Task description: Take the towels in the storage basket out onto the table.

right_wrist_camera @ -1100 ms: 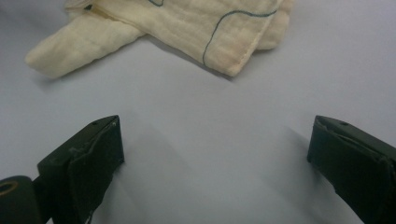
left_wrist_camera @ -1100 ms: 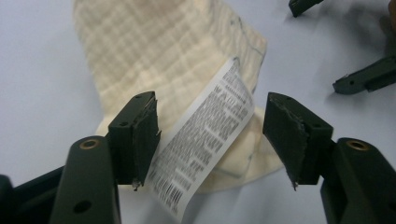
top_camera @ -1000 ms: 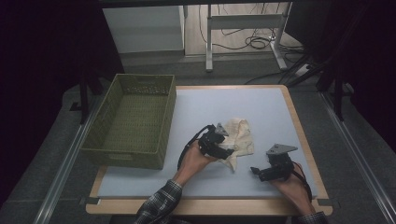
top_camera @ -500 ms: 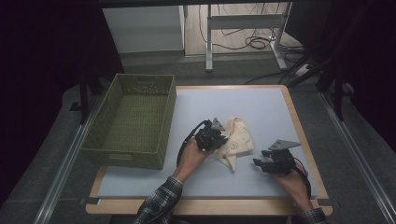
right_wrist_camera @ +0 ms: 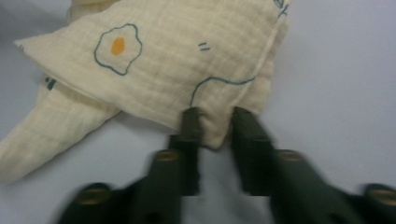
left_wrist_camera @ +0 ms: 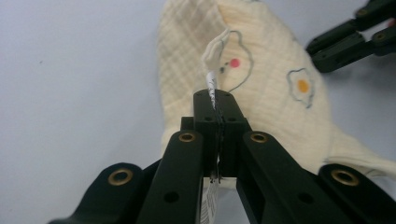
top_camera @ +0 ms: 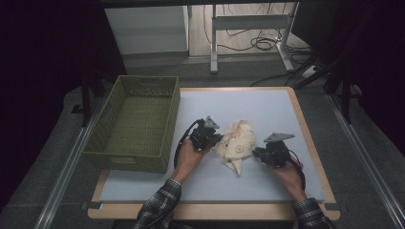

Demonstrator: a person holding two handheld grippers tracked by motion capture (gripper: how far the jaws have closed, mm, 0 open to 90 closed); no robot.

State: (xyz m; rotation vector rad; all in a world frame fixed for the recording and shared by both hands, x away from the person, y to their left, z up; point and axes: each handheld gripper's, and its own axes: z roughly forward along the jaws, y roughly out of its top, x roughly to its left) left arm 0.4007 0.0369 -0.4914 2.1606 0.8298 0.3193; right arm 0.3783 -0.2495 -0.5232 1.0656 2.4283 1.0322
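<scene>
High view: A cream cloth (top_camera: pixel 236 143) lies crumpled near the centre of the pale blue surface (top_camera: pixel 267 107), its near end tapering to a point. The left gripper (top_camera: pixel 214 138) sits at the cloth's left edge, held by the left hand (top_camera: pixel 191 152); the right gripper (top_camera: pixel 258 152) sits at the cloth's right edge, held by the right hand (top_camera: pixel 286 169). Jaw spacing is too small to make out from here. A green mesh basket (top_camera: pixel 136 125) stands on the left part of the surface, well apart from the cloth. Plaid sleeves (top_camera: pixel 160 205) are cut off by the bottom edge. Cables (top_camera: pixel 258 44) lie on the floor beyond the surface.

Left gripper view: The jaws are closed together on a thin white label (left_wrist_camera: pixel 213 81) sewn to the cloth (left_wrist_camera: pixel 275 88). The label's lower end emerges below the jaws with a printed barcode; its characters are too small to read. The cloth carries fried-egg prints (left_wrist_camera: pixel 301 86) with orange yolks and dark outlines. The other gripper's black jaws enter at top right, cut off by the frame.

Right gripper view: The jaws are blurred. They stand narrowly apart with a folded corner of the cloth (right_wrist_camera: pixel 187 70) between them; the left jaw overlaps the fabric, but whether both press on it cannot be determined. One egg print (right_wrist_camera: pixel 117 46) is visible; further outlines are cut off at the top edge.
</scene>
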